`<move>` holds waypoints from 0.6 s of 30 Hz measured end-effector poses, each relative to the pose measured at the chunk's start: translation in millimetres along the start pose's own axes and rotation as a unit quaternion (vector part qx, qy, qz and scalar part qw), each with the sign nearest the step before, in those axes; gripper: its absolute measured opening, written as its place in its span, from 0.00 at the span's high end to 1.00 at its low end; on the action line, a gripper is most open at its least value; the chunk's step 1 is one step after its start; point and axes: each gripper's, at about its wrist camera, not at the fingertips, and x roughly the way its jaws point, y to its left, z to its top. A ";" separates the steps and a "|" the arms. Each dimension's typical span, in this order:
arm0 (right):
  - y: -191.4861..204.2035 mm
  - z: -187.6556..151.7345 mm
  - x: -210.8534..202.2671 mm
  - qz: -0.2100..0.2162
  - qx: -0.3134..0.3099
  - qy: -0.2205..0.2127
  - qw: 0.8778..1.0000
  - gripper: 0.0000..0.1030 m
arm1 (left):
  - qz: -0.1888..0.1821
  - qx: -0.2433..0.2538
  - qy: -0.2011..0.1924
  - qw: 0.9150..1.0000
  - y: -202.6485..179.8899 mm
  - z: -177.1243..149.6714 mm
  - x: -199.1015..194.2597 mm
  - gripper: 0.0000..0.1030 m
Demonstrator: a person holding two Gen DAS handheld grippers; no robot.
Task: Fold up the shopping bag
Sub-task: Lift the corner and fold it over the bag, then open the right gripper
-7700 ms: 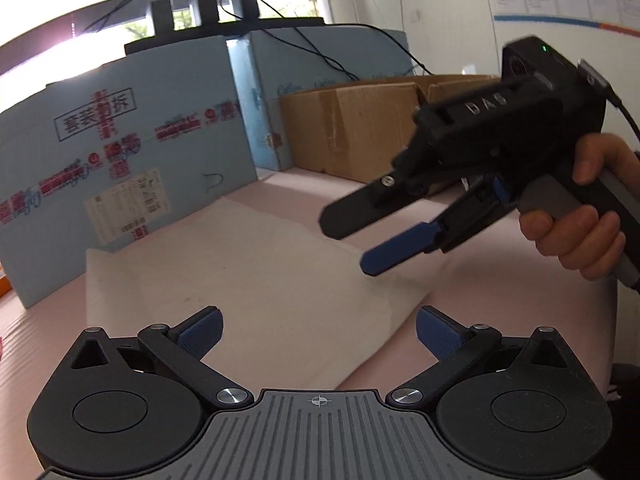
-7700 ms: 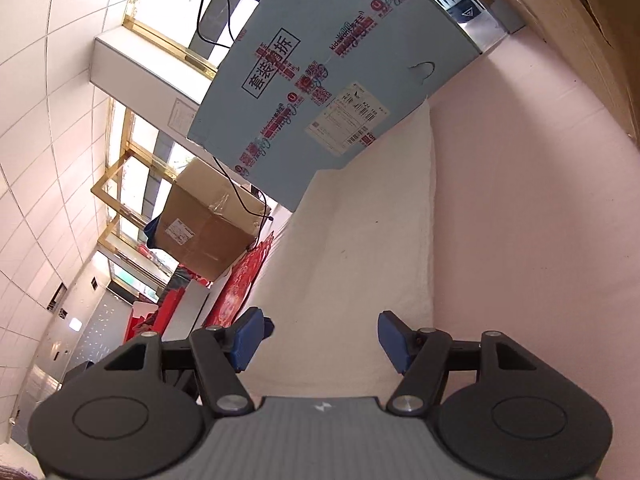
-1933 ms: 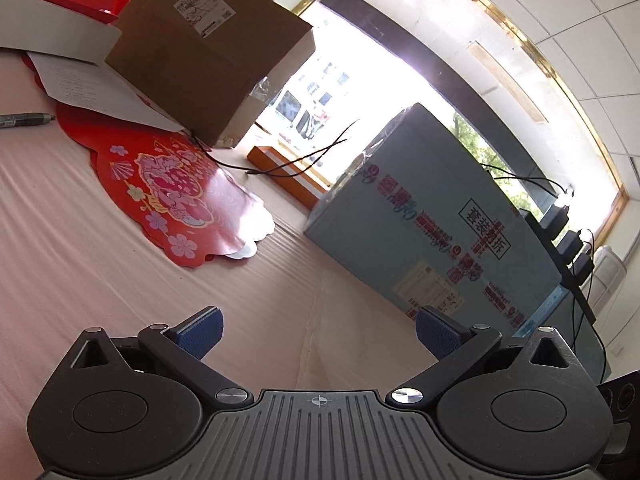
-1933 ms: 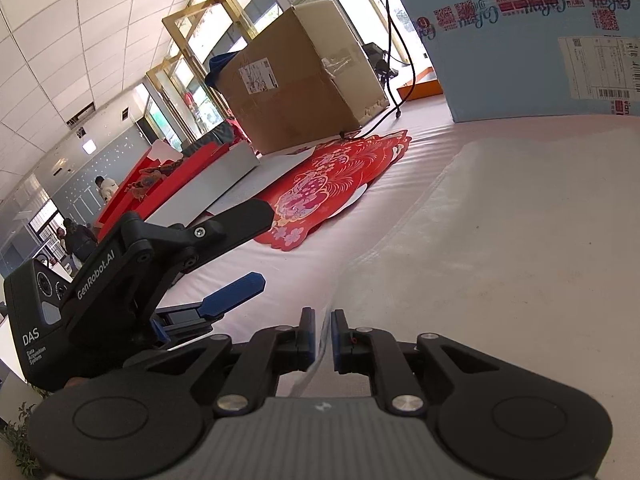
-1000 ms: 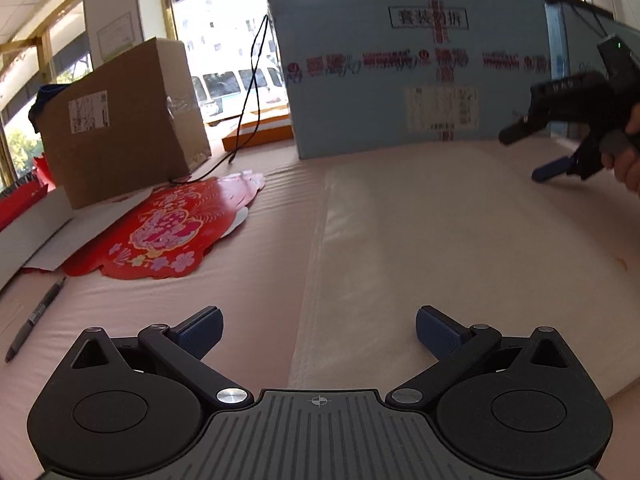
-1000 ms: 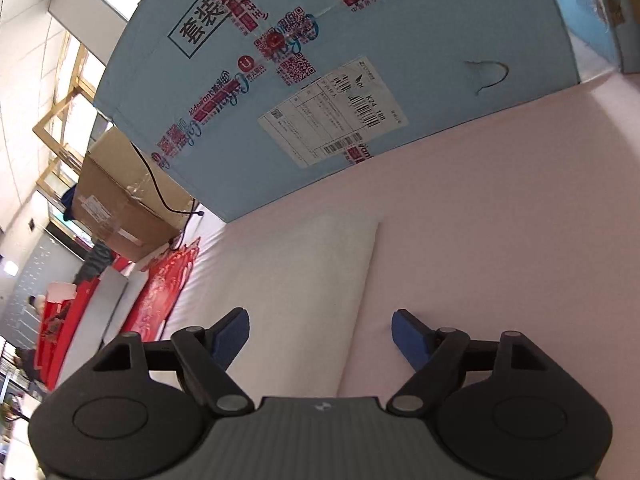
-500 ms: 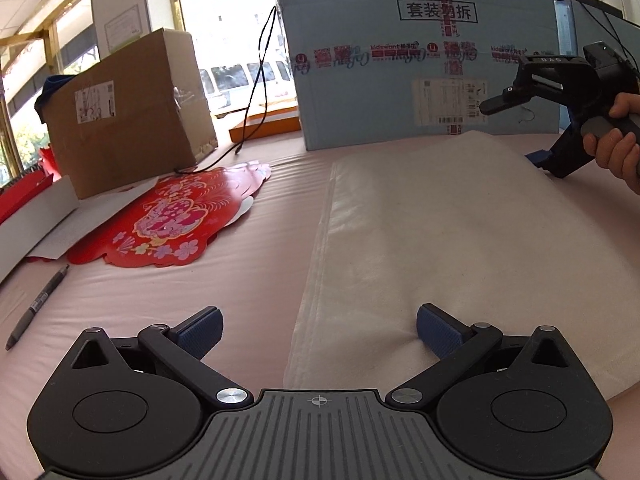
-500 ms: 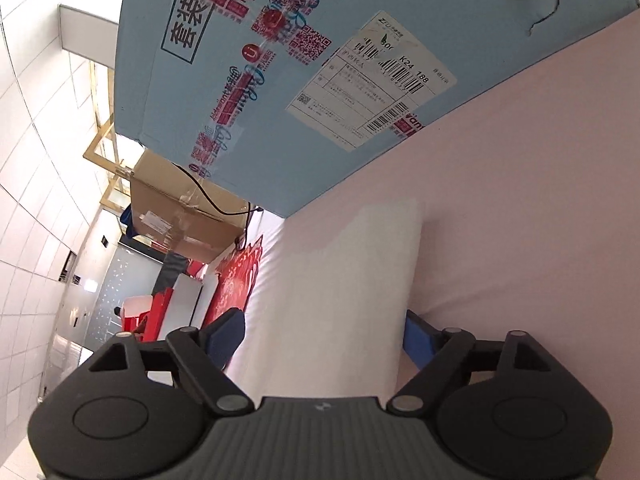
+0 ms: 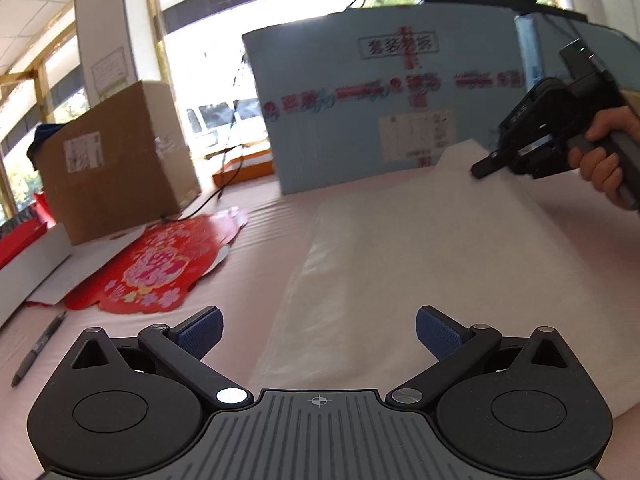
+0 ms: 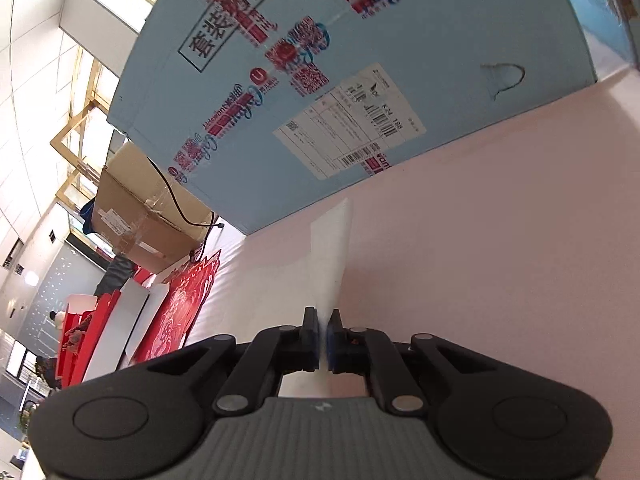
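here we see the pink table (image 9: 256,216), which carries everything in view. at its far edge stands the large light-blue box (image 9: 380,92) with red print and a white shipping label, and to the left of it the brown cardboard box (image 9: 116,160), from which a black cable runs down onto the table. the white shopping bag (image 9: 420,264) lies spread flat over the right half of the table in front of the blue box, with its far right corner lifted off the surface. left of the bag, apart from it, lies the red paper decoration (image 9: 160,268), and near the left edge of the table a pen (image 9: 38,348).

the right gripper (image 10: 323,332), held in a person's hand (image 9: 604,156), has just been closing; we see its blue pads pressed together on the raised corner of the bag, so that a thin white strip of the bag (image 10: 332,256) stands up between them. the left gripper (image 9: 318,328) hovers over the near edge of the bag with its jaws spread wide and nothing between them.
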 end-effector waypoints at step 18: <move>-18.8 -111.1 -161.8 -0.139 0.108 -0.210 0.962 0.96 | -0.065 0.235 -0.027 0.969 -66.2 -13.7 -19.3 0.00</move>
